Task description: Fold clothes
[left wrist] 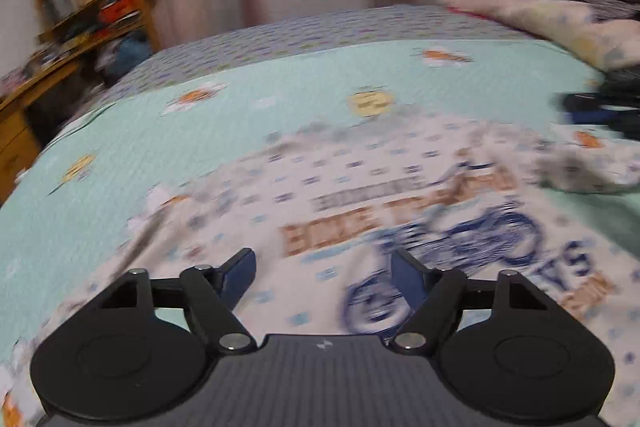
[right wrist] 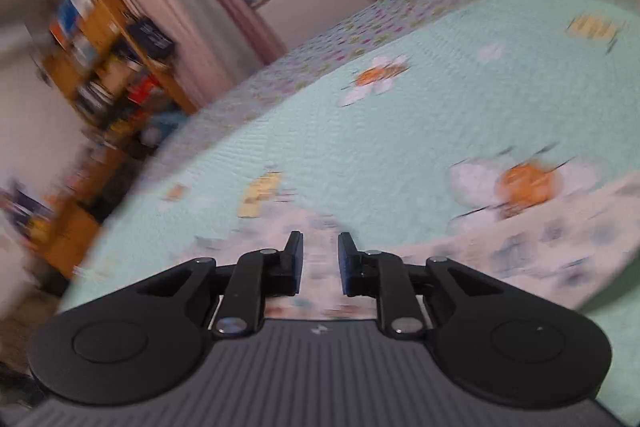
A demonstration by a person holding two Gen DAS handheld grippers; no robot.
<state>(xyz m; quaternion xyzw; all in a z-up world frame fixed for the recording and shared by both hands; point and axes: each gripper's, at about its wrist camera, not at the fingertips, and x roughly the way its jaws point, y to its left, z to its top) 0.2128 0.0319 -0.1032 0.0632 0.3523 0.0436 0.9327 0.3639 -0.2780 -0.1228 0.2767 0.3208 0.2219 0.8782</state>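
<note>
I have a wide bed (left wrist: pixel 120 155) under a mint quilt, and the printed T-shirt (left wrist: pixel 360 211) lies spread on its near half, print up, reaching towards the bed's right edge, where one part looks bunched. The next fold, I judge, needs both tongs to bite the same edge together, so I should square up before closing. My left gripper (left wrist: pixel 323 269) hangs over the shirt's near part with its jaws wide and nothing in them. My right gripper (right wrist: pixel 320 257) is tilted, its jaws a narrow gap apart with pale cloth (right wrist: pixel 540 239) showing beyond them; the blur hides any contact, so I treat it as empty.
</note>
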